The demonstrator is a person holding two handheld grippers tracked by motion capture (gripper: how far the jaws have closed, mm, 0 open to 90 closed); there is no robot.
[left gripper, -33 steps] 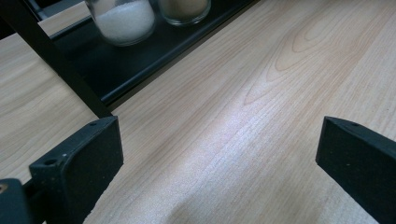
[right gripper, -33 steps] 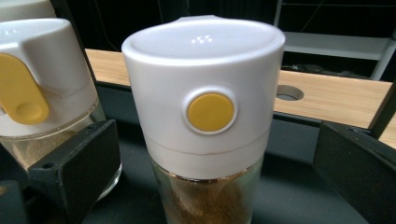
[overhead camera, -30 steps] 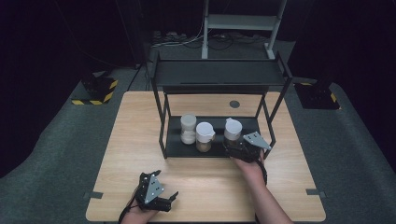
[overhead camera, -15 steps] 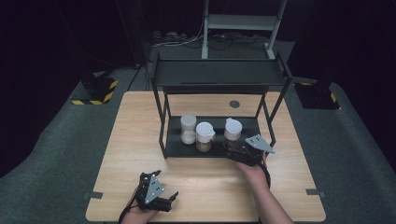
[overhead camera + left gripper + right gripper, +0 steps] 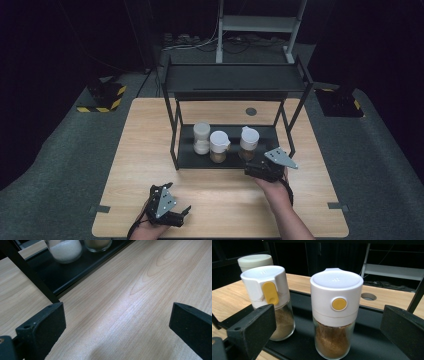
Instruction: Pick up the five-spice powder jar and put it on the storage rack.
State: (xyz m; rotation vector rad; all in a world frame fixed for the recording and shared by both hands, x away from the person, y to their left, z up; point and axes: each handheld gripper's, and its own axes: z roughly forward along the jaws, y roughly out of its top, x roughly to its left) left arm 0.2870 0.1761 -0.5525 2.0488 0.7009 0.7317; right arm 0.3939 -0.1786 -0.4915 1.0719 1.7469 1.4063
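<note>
A: Where's the jar the right tool is facing?

B: The right-hand spice jar [image 5: 336,315] stands upright on the bottom tray [image 5: 187,157] of the black rack [image 5: 235,82], at the right end of a row of three. It has a white cap with a round yellow button and brown powder in its glass base. The right gripper view looks straight at it.

A: And the right tool?

B: The right tool [image 5: 255,171] sits just in front of the tray's front edge, aimed at that jar. Its jaws stand wide apart, one to each side of the jar, and touch nothing.

A: The neighbours?

B: Just beside it is the middle jar [image 5: 270,302], with a white cap, a yellow tab and brown powder too. Behind that one, the far jar [image 5: 201,138] has a pale lid and white contents.

A: The other hand?

B: The left tool [image 5: 181,214] rests low at the near edge of the wooden bench [image 5: 145,150], well apart from the rack. Its jaws are spread over bare wood and grip nothing.
</note>
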